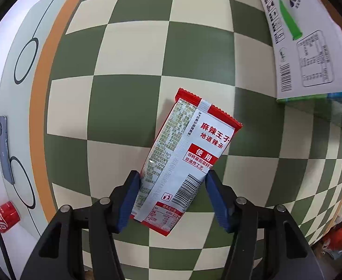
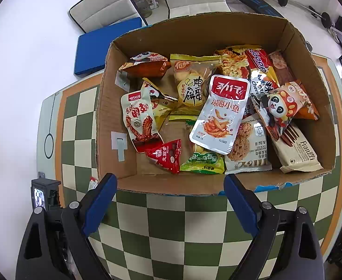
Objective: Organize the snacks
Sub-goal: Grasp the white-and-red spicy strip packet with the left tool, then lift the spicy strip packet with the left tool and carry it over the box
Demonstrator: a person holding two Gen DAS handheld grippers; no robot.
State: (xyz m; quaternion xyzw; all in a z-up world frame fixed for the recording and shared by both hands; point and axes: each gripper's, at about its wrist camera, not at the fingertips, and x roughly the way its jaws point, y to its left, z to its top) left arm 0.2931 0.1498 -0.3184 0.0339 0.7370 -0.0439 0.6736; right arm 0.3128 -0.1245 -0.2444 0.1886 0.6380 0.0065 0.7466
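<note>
Tongs: your left tongs (image 1: 172,185) clamp 1 packet (image 1: 184,156) over the surface (image 1: 124,107); right tongs (image 2: 171,182) gape empty before the nearly full box (image 2: 217,23). Little seems left.

Black gripper frames, blue ribbed fingers (image 1: 129,200), silver screws

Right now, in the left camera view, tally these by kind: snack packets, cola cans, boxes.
snack packet, between the left hand-held gripper fingers: 1
cola can: 1
printed box: 1
Total: 3
</note>
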